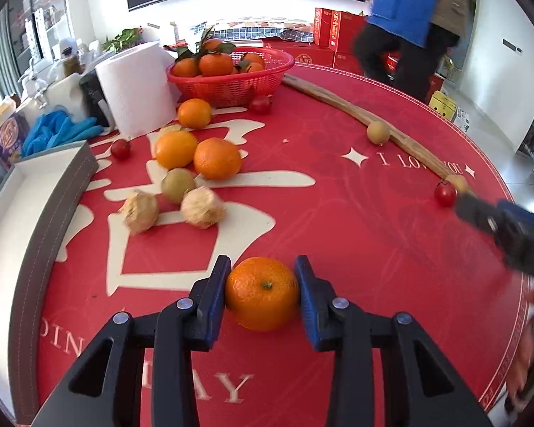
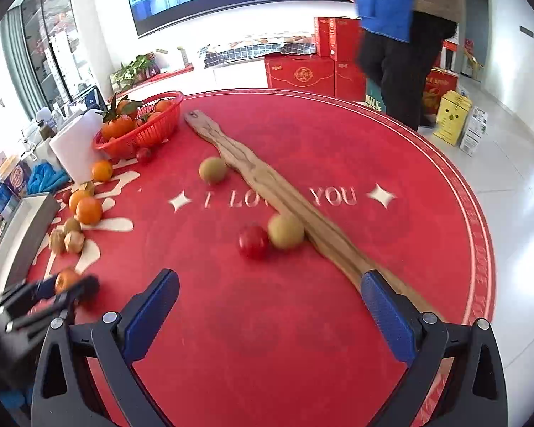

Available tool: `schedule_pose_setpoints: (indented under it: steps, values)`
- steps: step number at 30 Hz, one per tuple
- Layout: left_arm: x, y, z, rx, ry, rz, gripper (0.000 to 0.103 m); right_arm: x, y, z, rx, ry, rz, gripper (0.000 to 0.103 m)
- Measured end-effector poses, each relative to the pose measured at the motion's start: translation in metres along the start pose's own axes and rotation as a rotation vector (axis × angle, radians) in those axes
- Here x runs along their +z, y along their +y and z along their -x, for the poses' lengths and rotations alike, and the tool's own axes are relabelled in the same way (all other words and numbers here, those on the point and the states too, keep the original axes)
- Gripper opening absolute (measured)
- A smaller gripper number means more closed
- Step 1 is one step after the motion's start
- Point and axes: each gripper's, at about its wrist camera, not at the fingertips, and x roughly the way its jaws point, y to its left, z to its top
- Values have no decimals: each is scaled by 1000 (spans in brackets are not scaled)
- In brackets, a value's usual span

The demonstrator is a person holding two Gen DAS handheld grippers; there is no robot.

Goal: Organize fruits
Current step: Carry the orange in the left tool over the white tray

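Observation:
My left gripper (image 1: 263, 261) is shut on a mandarin (image 1: 262, 293) that rests on the red tablecloth (image 1: 338, 249); both blue pads touch its sides. In the right wrist view that same gripper (image 2: 58, 290) is blurred at the lower left with the mandarin (image 2: 66, 279) in it. My right gripper (image 2: 270, 306) stands open over bare cloth, nothing between its fingers. Ahead of it lie a cherry tomato (image 2: 253, 242) and a yellow-green round fruit (image 2: 285, 231). A red basket (image 1: 231, 85) of mandarins stands at the back. Loose oranges (image 1: 217, 158), a green fruit (image 1: 177, 185) and husked fruits (image 1: 203, 207) lie left of centre.
A grey shallow box (image 1: 53, 195) runs along the left table edge, with a paper towel roll (image 1: 135, 85) behind it. A long wooden board (image 2: 267, 178) lies diagonally across the table. A person in a blue jacket (image 2: 388, 0) stands beyond the far edge, near red cartons (image 2: 299, 71).

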Motion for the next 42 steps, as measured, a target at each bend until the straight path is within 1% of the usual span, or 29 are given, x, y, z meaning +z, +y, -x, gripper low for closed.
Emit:
schedule_pose_setpoints:
  steps: [2, 4, 7, 8, 9, 10, 11, 12, 14, 15, 16, 17, 18, 21, 24, 26, 29, 33, 37, 39, 40, 41, 42]
  values:
    - [-4, 5, 4, -2, 2, 7, 40, 4, 9, -7, 2, 10, 19, 102]
    - [-7, 12, 10, 3, -10, 17, 40, 3, 16, -10, 4, 21, 43, 95]
    - [-11, 22, 20, 24, -38, 23, 40, -3, 27, -12, -23, 32, 81, 95]
    - [-12, 26, 22, 29, -42, 28, 40, -2, 28, -17, -30, 45, 76, 95]
    - [-13, 29, 24, 30, -44, 34, 40, -2, 26, -20, -24, 57, 59, 93]
    - [-13, 32, 26, 31, -47, 41, 40, 0, 23, -24, -3, 73, 30, 83]
    - [-14, 37, 30, 35, -52, 51, 40, 2, 23, -28, 4, 83, 15, 81]
    - [-14, 40, 32, 36, -56, 58, 40, 4, 25, -28, -7, 67, 16, 81]
    - [-15, 47, 39, 40, -70, 70, 40, 8, 27, -32, -8, 66, 9, 79]
    - [-16, 50, 43, 45, -78, 75, 40, 10, 29, -34, -12, 62, 10, 75]
    - [-17, 55, 47, 50, -87, 82, 40, 11, 31, -34, -32, 52, 17, 56]
    - [-17, 60, 51, 53, -95, 90, 40, 12, 33, -34, -43, 46, 26, 41]
    - [-18, 65, 55, 58, -102, 98, 40, 13, 31, -34, -26, 49, 22, 23]
    - [-20, 81, 65, 79, -122, 119, 40, 13, 24, -29, 71, 57, -23, 23]
    - [-22, 100, 75, 95, -144, 147, 40, 10, 24, -12, 162, 31, -24, 23]
    - [-22, 113, 81, 101, -158, 166, 40, 9, 25, -1, 228, 32, -24, 23]
    - [-25, 135, 90, 119, -185, 196, 40, 10, 36, 12, 258, 33, -2, 23]
    - [-29, 168, 97, 150, -204, 238, 40, 11, 63, 22, 287, 37, 36, 23]
    - [-37, 201, 99, 197, -209, 274, 40, 10, 94, 22, 337, 52, 72, 23]
    - [-41, 212, 98, 213, -203, 285, 40, 11, 96, 17, 323, 60, 46, 23]
    - [-43, 218, 97, 216, -202, 287, 40, 10, 93, 14, 308, 71, 27, 25]
    - [-45, 222, 96, 218, -197, 287, 40, 9, 89, 12, 286, 79, 16, 31]
    - [-47, 225, 95, 220, -198, 286, 40, 6, 83, 12, 241, 71, 10, 56]
